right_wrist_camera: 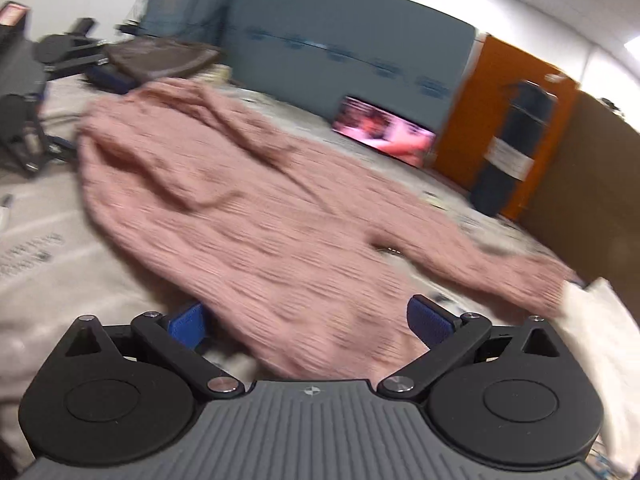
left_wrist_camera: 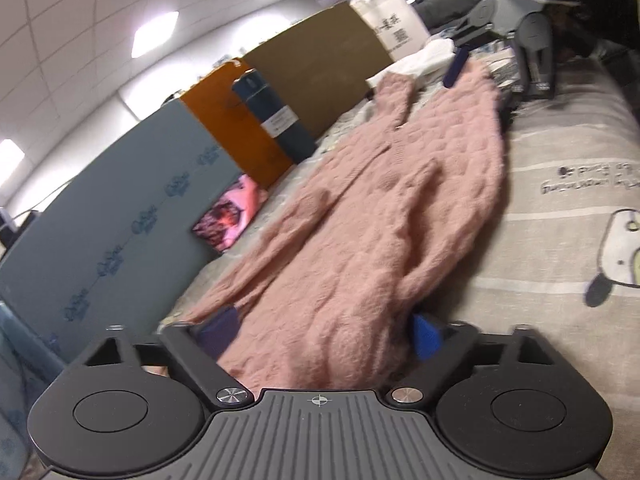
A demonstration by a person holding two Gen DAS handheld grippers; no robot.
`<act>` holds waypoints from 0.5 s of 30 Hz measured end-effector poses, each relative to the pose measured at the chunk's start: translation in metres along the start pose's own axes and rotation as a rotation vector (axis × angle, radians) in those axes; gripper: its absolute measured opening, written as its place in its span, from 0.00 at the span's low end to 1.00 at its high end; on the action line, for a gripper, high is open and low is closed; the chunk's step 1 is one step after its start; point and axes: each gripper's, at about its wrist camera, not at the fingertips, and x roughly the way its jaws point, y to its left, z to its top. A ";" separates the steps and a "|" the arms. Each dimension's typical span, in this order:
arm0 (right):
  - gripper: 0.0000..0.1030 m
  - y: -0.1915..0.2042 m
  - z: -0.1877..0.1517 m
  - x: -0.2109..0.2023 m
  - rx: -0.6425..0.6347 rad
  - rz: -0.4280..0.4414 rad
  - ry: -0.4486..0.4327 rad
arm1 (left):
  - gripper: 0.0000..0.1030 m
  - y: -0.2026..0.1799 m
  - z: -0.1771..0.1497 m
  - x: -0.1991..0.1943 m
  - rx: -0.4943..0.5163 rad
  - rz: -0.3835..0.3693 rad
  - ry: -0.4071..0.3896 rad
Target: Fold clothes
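Observation:
A pink knitted sweater point(left_wrist_camera: 360, 216) lies spread on a bed with a grey striped cover point(left_wrist_camera: 560, 208). My left gripper point(left_wrist_camera: 320, 340) is open, its blue pads either side of the sweater's near edge, with knit bunched between them. In the right wrist view the same sweater point(right_wrist_camera: 260, 208) stretches away, one sleeve point(right_wrist_camera: 500, 272) reaching right. My right gripper point(right_wrist_camera: 308, 320) is open, its pads straddling the sweater's near end. The right gripper point(left_wrist_camera: 532, 48) also shows far off at the sweater's other end. That view is blurred.
A blue-grey panel point(left_wrist_camera: 120, 220), an orange board point(left_wrist_camera: 236, 120) and a brown board point(left_wrist_camera: 320, 68) line the bed's far side. A dark cylinder point(left_wrist_camera: 276, 116) and a lit screen point(left_wrist_camera: 228, 216) stand there. White cloth point(left_wrist_camera: 420, 56) lies beyond the sweater.

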 end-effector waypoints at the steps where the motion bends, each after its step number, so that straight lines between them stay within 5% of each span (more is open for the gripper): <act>1: 0.92 -0.004 -0.002 -0.001 0.010 -0.007 0.002 | 0.54 0.002 0.000 0.001 -0.011 -0.028 -0.001; 3: 0.56 -0.010 -0.003 -0.002 0.018 0.038 -0.015 | 0.35 0.005 -0.002 0.003 -0.036 -0.061 -0.005; 5: 0.25 -0.016 -0.004 -0.003 0.025 0.085 -0.033 | 0.29 0.010 -0.004 0.006 -0.060 -0.057 -0.013; 15: 0.16 -0.063 0.054 0.027 0.036 0.132 -0.192 | 0.24 0.065 0.002 0.019 -0.126 0.052 -0.066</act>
